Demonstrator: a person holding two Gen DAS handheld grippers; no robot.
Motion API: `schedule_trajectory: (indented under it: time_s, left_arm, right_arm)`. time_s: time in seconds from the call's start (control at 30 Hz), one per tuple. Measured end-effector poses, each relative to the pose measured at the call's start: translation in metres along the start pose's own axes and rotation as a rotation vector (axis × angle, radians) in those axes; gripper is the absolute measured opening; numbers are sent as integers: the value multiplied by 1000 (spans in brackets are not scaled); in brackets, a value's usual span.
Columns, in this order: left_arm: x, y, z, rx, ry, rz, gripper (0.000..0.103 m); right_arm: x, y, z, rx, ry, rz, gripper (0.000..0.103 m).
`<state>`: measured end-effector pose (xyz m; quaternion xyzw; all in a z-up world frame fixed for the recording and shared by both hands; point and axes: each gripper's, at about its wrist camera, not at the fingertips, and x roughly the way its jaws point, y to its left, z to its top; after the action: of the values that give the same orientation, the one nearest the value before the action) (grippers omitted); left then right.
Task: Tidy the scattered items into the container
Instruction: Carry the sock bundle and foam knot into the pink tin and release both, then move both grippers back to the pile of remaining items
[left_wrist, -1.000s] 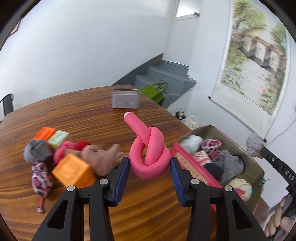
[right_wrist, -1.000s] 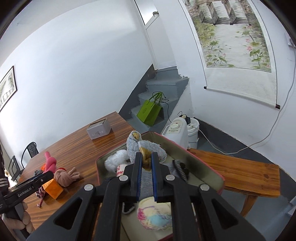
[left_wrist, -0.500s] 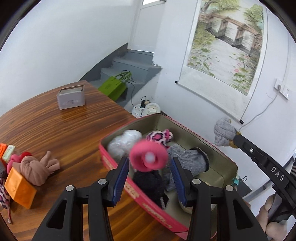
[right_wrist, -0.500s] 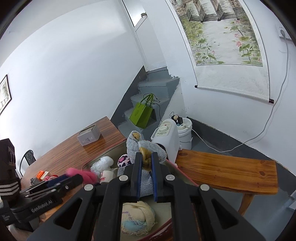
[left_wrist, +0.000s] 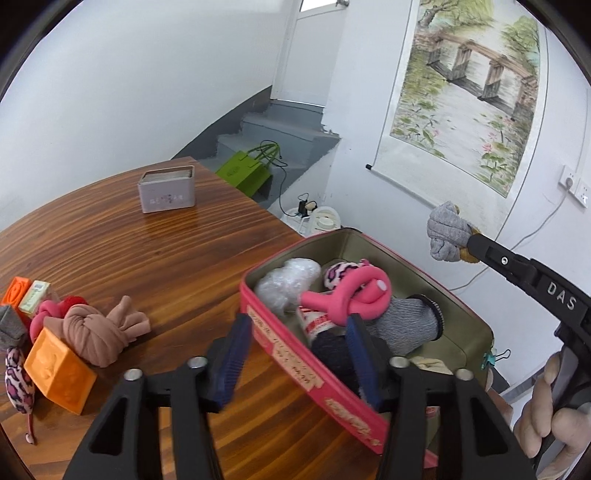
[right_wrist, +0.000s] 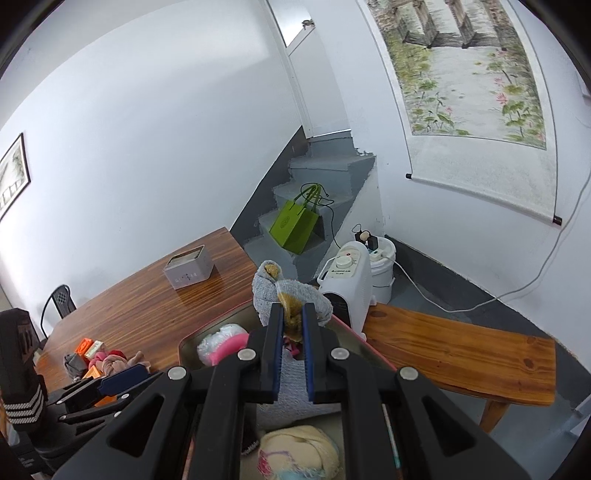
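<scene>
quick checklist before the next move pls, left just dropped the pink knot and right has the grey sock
1. Pink knot inside the red tin: ok, lying on the items there.
2. Left gripper let go, jaws just opened: ok.
3. Right gripper clamped on the grey sock: ok.
4. Sock over the tin: ok in the right wrist view.
5. Table cleared: not ok, tan knotted cloth and orange cube remain.

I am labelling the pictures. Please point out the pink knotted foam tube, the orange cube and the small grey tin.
pink knotted foam tube (left_wrist: 345, 295): left wrist view, on the knot.
orange cube (left_wrist: 59, 371): left wrist view, on its front face.
small grey tin (left_wrist: 167, 197): left wrist view, on its front wall.
</scene>
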<state>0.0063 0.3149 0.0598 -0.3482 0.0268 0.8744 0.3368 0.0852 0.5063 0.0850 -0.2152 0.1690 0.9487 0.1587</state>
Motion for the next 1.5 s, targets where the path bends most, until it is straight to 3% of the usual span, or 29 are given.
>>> schedule_trajectory:
  time_s: [0.17,0.33,0.4,0.47,0.57,0.6,0.7,0.77,1.07,1.27,1.5]
  left_arm:
    - [-8,18,-3,-26,-11,16,63]
    - [-17,41,-5,-70,-21,41,63]
    - [-21,51,-6,-87,-27,52,63]
    - [-26,64,-7,-105,-34,68,63]
    - [-35,82,-8,-134,-44,99,63]
    - [-38,89,-9,-146,-48,111,64]
    - [-53,111,-12,-191,-78,148,82]
    - [-64,127,-15,-223,-99,185,82]
    - [-111,202,-34,-348,-138,324,82]
    - [-132,235,-49,-393,-158,376,82]
    - [-139,261,-73,-436,-125,408,82]
  right_arm:
    - [21,10,8,-15,50,-12,17]
    - [31,10,8,10,82,-14,18]
    - [30,13,5,12,82,-9,24]
    - [27,17,3,9,78,-4,43]
    - [22,27,1,1,56,3,62]
    - [21,32,1,-5,50,9,64]
    - [16,50,-1,-29,38,42,70]
    - [14,65,-5,-51,37,69,74]
    - [25,131,-36,-151,108,203,78]
    - [36,176,-59,-234,176,310,78]
    - [51,215,-82,-291,266,421,78]
